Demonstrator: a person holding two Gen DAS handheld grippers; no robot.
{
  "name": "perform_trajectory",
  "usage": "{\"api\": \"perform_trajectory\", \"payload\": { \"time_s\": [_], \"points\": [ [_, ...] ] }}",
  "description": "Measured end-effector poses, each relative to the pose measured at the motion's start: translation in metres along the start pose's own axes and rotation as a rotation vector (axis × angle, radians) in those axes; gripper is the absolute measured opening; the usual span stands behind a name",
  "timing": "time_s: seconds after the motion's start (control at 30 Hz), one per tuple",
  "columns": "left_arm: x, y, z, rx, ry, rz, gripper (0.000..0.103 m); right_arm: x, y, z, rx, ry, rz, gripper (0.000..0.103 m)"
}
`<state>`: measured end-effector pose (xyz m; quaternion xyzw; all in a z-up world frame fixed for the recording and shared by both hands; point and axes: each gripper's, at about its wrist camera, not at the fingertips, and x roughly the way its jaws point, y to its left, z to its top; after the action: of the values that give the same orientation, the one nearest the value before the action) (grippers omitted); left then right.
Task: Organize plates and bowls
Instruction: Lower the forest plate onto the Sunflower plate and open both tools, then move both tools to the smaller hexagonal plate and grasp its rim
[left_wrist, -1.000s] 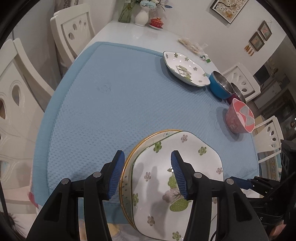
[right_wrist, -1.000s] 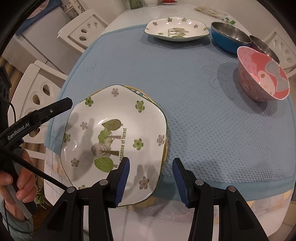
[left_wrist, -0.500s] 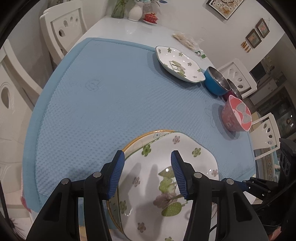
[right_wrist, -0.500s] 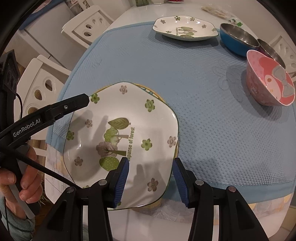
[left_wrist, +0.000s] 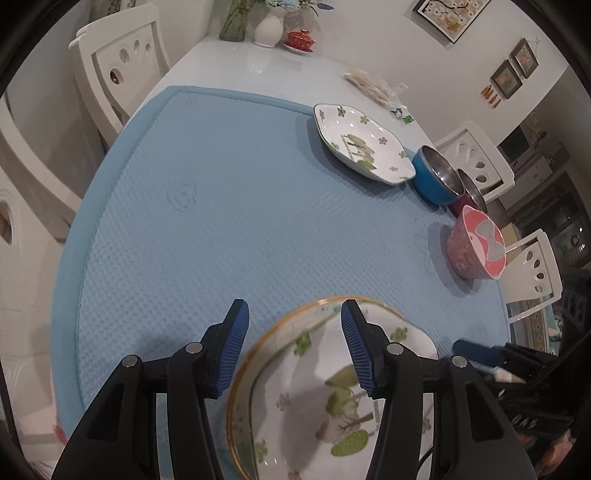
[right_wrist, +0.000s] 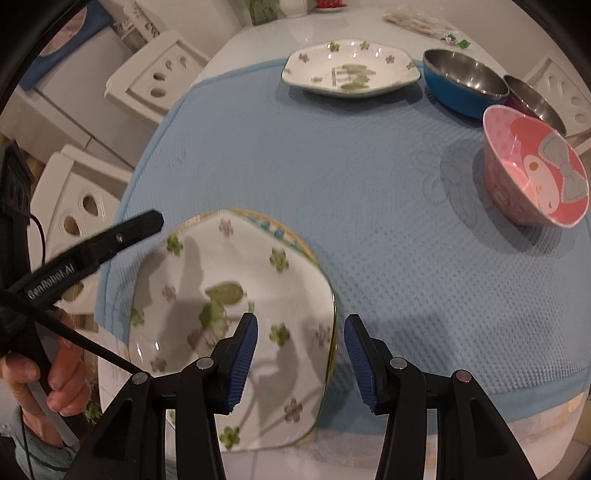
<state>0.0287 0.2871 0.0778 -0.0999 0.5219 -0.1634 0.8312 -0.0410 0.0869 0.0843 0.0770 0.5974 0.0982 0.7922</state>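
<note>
A white floral plate (left_wrist: 332, 398) (right_wrist: 229, 314) lies on top of a yellow-rimmed plate (left_wrist: 295, 310) (right_wrist: 284, 236) at the near edge of the blue mat (left_wrist: 221, 206). My left gripper (left_wrist: 295, 347) hovers open over the stack's far left rim, its left finger over the mat. My right gripper (right_wrist: 301, 360) hovers open above the stack's right rim, with nothing pinched. A second floral plate (left_wrist: 364, 147) (right_wrist: 351, 72) sits at the far side. A blue bowl (left_wrist: 437, 177) (right_wrist: 461, 81), a dark red bowl (left_wrist: 469, 195) (right_wrist: 535, 103) and a pink bowl (left_wrist: 476, 247) (right_wrist: 535, 184) stand to the right.
White chairs (left_wrist: 118, 70) (right_wrist: 155, 77) ring the table. Vases (left_wrist: 267, 26) and a red lidded dish (left_wrist: 300, 38) stand at the far end, next to a packet (left_wrist: 373, 86). A person's hand (right_wrist: 44, 384) holds the left gripper's handle.
Both views have shifted a little, and the plate stack now sits lower in each. My left gripper's left finger has come off the plate and is over the mat. Jaw widths look unchanged.
</note>
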Motion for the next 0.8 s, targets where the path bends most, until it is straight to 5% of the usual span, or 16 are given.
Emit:
{"api": "perform_trajectory", "payload": {
  "time_s": [0.2, 0.33, 0.53, 0.8],
  "points": [
    [0.005, -0.006, 0.041, 0.055, -0.034, -0.002, 0.050, -0.023, -0.018, 0.039, 0.135, -0.166, 0.040, 0.062],
    [0.018, -0.015, 0.078, 0.078, -0.064, 0.001, 0.065, -0.017, -0.021, 0.076, 0.179, -0.195, 0.012, 0.062],
    [0.068, -0.020, 0.128, 0.055, -0.017, -0.041, 0.065, 0.013, -0.046, 0.129, 0.373, -0.176, 0.003, 0.062],
    [0.135, -0.024, 0.174, 0.046, 0.044, -0.050, 0.064, 0.056, -0.066, 0.174, 0.461, -0.162, -0.034, 0.062]
  ]
}}
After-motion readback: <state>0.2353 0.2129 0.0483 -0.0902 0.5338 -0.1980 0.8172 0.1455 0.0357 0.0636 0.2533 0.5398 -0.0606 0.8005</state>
